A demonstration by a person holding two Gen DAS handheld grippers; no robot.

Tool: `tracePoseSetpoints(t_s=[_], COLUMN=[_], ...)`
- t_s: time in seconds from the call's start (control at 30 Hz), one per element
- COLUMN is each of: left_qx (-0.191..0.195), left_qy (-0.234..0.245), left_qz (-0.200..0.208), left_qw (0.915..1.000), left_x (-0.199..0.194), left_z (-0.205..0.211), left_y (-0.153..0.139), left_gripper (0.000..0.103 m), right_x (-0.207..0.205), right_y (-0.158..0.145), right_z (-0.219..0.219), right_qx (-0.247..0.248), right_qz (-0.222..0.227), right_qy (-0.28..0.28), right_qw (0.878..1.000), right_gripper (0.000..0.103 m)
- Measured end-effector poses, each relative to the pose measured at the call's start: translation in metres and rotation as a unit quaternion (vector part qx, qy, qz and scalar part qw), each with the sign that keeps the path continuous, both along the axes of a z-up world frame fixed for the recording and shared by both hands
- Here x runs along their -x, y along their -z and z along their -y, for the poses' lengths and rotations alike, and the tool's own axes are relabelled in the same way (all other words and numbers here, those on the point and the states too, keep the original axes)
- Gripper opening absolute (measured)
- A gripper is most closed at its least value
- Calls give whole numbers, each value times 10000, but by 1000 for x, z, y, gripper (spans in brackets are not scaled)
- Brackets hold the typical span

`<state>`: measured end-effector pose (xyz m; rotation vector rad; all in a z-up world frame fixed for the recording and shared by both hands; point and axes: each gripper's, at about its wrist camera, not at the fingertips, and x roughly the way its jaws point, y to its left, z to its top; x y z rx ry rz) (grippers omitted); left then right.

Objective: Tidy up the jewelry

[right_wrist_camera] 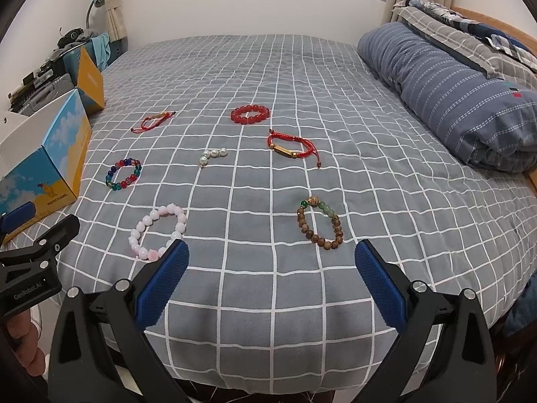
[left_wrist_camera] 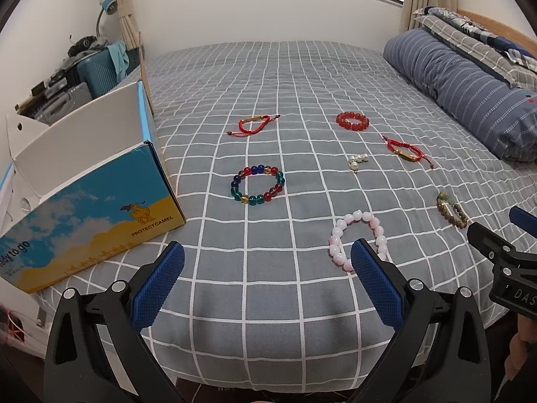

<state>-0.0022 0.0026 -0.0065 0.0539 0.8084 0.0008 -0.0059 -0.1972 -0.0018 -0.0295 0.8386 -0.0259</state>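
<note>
Several bracelets lie on the grey checked bed cover. A pink bead bracelet (left_wrist_camera: 359, 240) (right_wrist_camera: 157, 231) lies nearest, just beyond my left gripper (left_wrist_camera: 268, 262), which is open and holds nothing. A brown wooden bead bracelet (right_wrist_camera: 320, 223) (left_wrist_camera: 451, 210) lies just ahead of my right gripper (right_wrist_camera: 272, 260), also open with nothing in it. Farther off lie a multicoloured glass bead bracelet (left_wrist_camera: 257, 185) (right_wrist_camera: 123, 174), a small pearl piece (left_wrist_camera: 357, 160) (right_wrist_camera: 212, 155), a red bead bracelet (left_wrist_camera: 352, 121) (right_wrist_camera: 250, 114) and two red cord bracelets (left_wrist_camera: 255, 124) (right_wrist_camera: 290, 146).
An open blue and yellow cardboard box (left_wrist_camera: 84, 215) (right_wrist_camera: 50, 168) stands at the bed's left edge. A rolled blue striped quilt (left_wrist_camera: 470, 94) (right_wrist_camera: 453, 90) and pillows lie at the right. Suitcases and a lamp stand past the left side. A hand shows at the edge of each view.
</note>
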Motion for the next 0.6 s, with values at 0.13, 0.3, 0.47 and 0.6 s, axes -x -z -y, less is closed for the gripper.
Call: tracePoseSetpoints(t_s=[0.13,0.3,0.47,0.6], left_qx=[-4,58,45,28], left_qy=[10,-1,-6,19], left_qz=[2,-34,-35,-39], left_qw=[10000,10000,10000,10000], left_x=[0,1,2,3], left_z=[1,0,1,3], left_y=[0,1,2,3], left_gripper=[98,98,98,98], right_x=[0,0,-1,-1], right_y=[0,0,0,1], right_z=[0,0,0,-1], right_qx=[-26,-34,-6,-8], right_qz=[-24,-45,-50,-60], right_qy=[5,-17,-45,-53], right_qw=[10000,10000,10000,10000], right_gripper=[95,95,95,95])
